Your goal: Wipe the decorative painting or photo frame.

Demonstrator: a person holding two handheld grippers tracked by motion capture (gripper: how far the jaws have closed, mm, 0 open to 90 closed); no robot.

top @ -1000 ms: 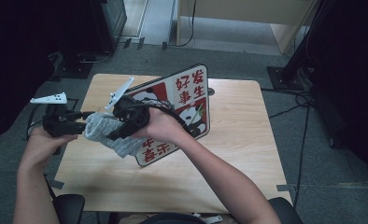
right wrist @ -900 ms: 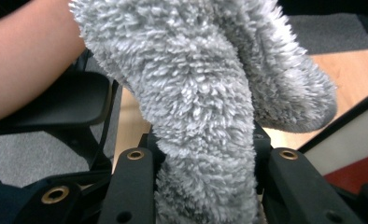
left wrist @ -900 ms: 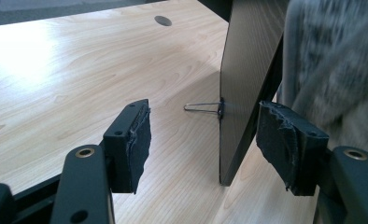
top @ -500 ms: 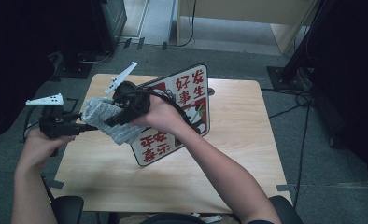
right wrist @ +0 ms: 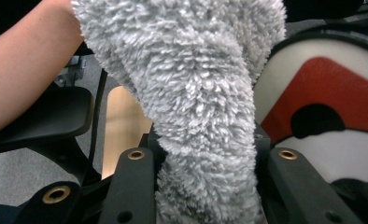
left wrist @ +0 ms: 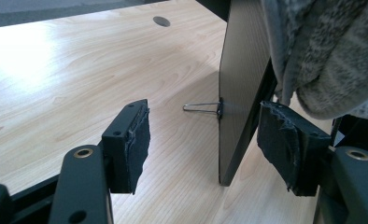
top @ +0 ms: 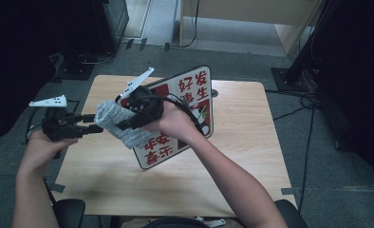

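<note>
We judge the wiping mid-course: the right gripper (top: 128, 124), clamped on one grey fluffy cloth (top: 121, 124), presses it to the near left edge of one printed board (top: 185, 111), propped upright at table centre. The left gripper (left wrist: 210, 135) stands wide, straddling the board's edge, pads not pressing. Most of the board's face looks unwiped.

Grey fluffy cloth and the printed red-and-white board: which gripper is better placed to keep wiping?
Right. The right gripper is shut on the grey fluffy cloth, against the printed red-and-white board. The left gripper is open, its jaws standing either side of the board's edge, likely to steady it.
</note>
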